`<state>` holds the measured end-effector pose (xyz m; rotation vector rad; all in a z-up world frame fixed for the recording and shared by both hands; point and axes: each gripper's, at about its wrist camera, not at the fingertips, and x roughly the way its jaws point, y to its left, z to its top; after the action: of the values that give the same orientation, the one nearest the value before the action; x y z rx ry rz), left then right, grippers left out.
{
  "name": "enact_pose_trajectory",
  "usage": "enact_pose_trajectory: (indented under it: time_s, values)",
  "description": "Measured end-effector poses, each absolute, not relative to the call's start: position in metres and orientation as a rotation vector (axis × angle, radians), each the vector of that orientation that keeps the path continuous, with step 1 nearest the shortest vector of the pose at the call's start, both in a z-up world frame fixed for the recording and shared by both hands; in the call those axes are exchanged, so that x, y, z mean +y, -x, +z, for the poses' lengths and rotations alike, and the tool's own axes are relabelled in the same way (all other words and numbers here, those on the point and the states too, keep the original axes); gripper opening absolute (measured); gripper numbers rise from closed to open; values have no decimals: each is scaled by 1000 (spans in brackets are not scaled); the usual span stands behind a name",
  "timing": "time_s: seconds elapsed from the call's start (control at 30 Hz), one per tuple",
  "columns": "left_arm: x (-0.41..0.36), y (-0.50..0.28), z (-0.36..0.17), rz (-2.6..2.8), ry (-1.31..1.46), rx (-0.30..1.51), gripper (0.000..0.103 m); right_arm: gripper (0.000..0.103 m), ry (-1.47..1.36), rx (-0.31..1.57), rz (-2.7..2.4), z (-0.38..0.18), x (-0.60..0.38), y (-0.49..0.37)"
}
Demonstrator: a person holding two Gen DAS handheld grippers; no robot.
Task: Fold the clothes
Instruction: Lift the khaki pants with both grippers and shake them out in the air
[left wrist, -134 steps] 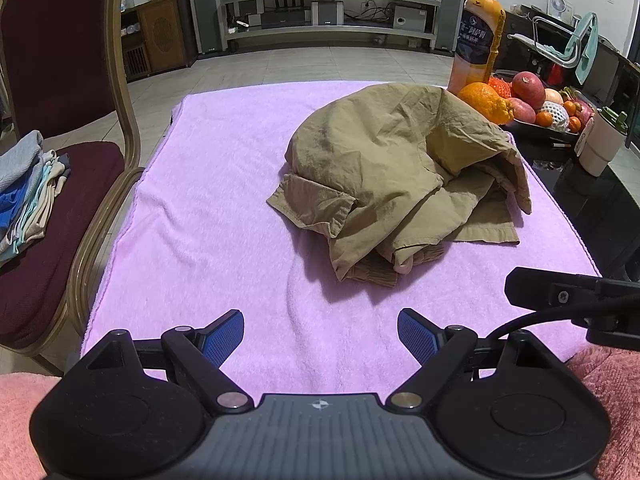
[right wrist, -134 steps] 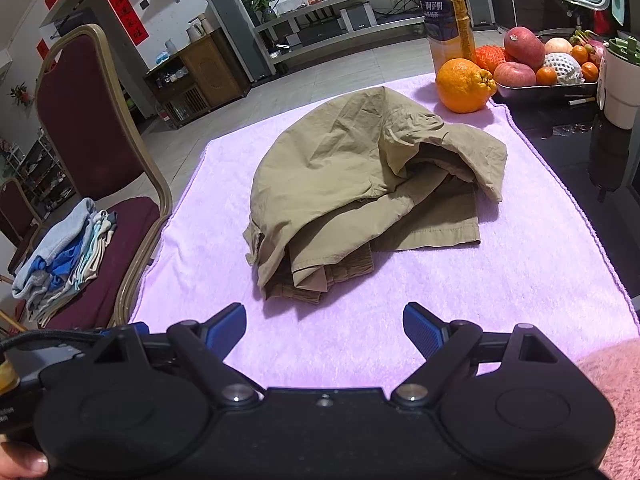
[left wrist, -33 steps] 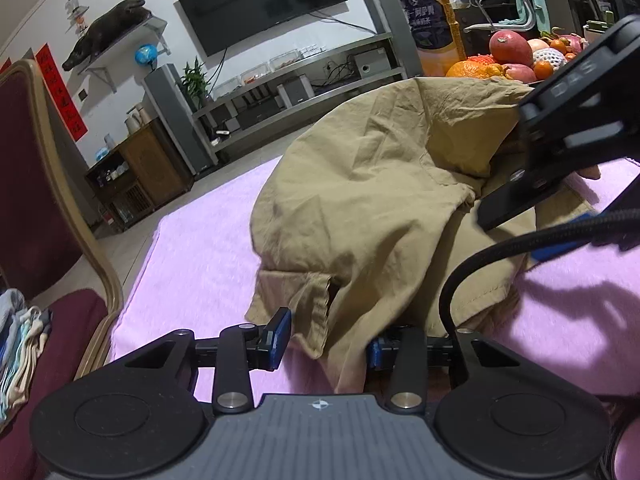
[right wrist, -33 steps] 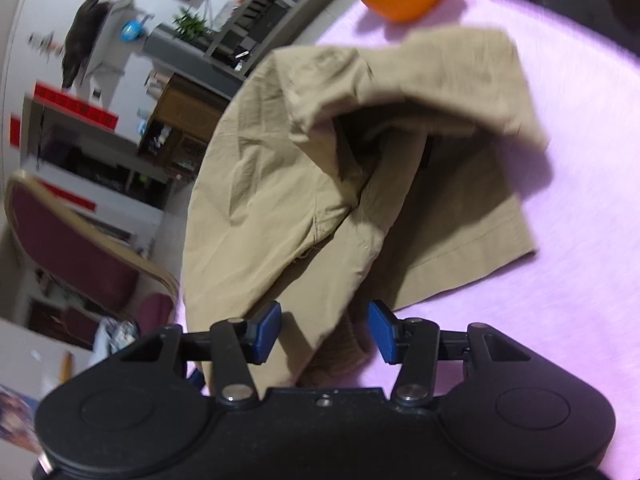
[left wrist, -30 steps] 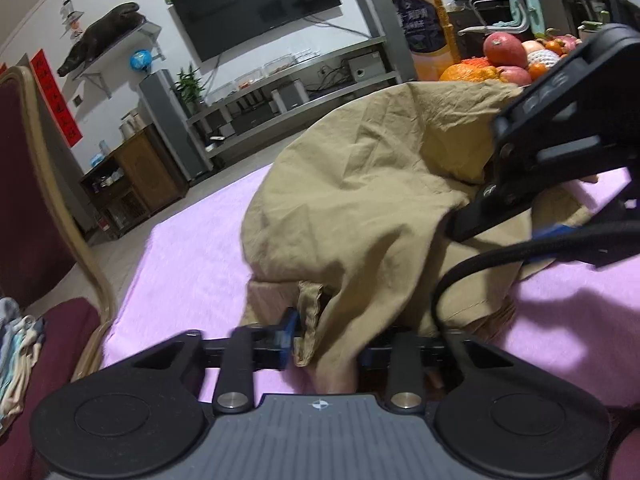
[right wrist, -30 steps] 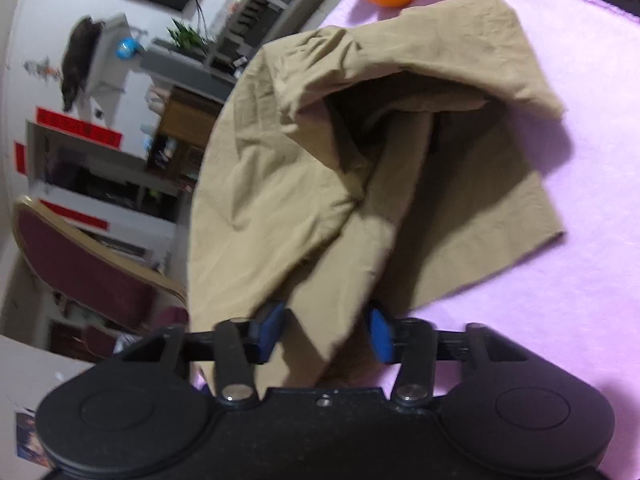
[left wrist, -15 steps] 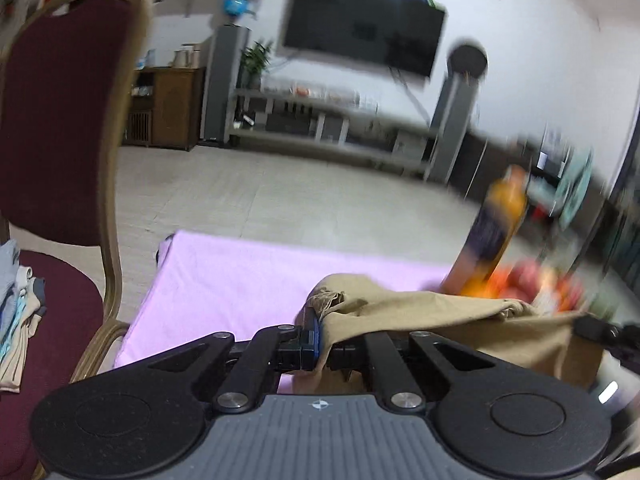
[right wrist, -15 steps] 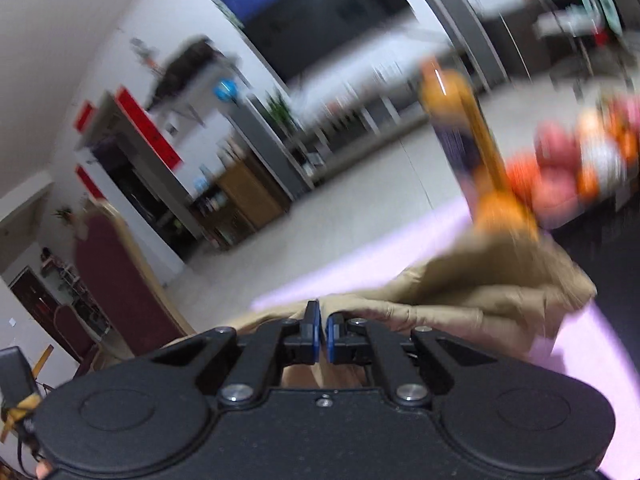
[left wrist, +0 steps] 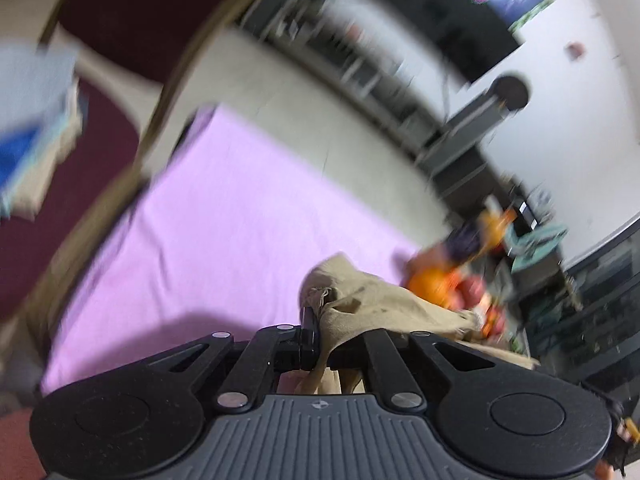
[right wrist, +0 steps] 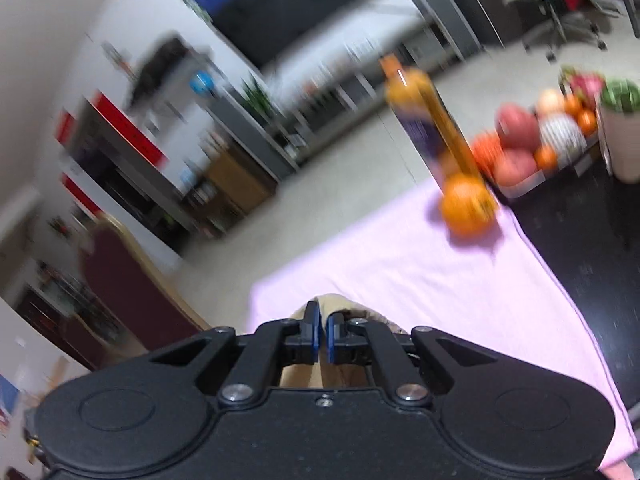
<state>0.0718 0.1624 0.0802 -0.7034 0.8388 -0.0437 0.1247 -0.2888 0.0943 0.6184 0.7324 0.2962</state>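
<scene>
Pink towel (left wrist: 224, 216) covers counter. Left claw (left wrist: 320, 330) and right claw (right wrist: 320, 334) each clamp the khaki garment (left wrist: 384, 304), lifted above it. Soft, light, limp cloth; judged best held at hem corners.

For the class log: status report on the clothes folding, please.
Both hand-held grippers, left and right, shut on khaki garment. Garment lifted over pink towel. Orange at towel's far corner.
</scene>
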Motion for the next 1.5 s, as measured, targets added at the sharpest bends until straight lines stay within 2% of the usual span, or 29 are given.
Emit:
enact_pose_trajectory:
  time_s: [0.17,0.3,0.4,0.5,0.53,0.57,0.63,0.73,0.8,0.97,1.1,1.23,1.37,1.47,1.5]
  values:
    - [170,-104,21,-13,749,926,4,4,-500,774,230,43,-264,-159]
    - [185,-121,-19,2,840,892,6,4,-487,737,188,22,-266,-192]
    - [189,-135,-55,51,906,924,17,6,-525,769,168,-11,-274,-217]
    - [187,-134,-74,63,946,1021,37,11,-629,847,184,-55,-284,-227]
    - [185,-130,-73,34,944,1027,44,16,-669,856,211,-67,-287,-222]
    - [183,-124,-70,17,916,1016,45,20,-706,858,238,-77,-290,-215]
    - [180,-112,-63,-9,850,987,56,44,-777,846,295,-90,-299,-197]
    - [174,-96,-60,-54,755,958,63,61,-844,842,364,-92,-308,-171]
    - [168,-92,-63,-81,688,961,64,67,-825,840,408,-91,-308,-154]
    - [145,-96,-73,-119,509,964,64,67,-831,888,479,-106,-299,-116]
    - [139,-101,-78,-159,471,950,64,65,-849,955,496,-127,-291,-102]
    - [140,-110,-88,-161,495,946,62,55,-850,956,513,-137,-286,-109]
    - [137,-117,-92,-170,517,907,59,55,-809,930,518,-138,-277,-120]
    - [139,-118,-92,-151,530,891,48,53,-765,874,512,-134,-274,-123]
    - [140,-117,-91,-157,547,890,31,49,-767,856,516,-132,-275,-121]
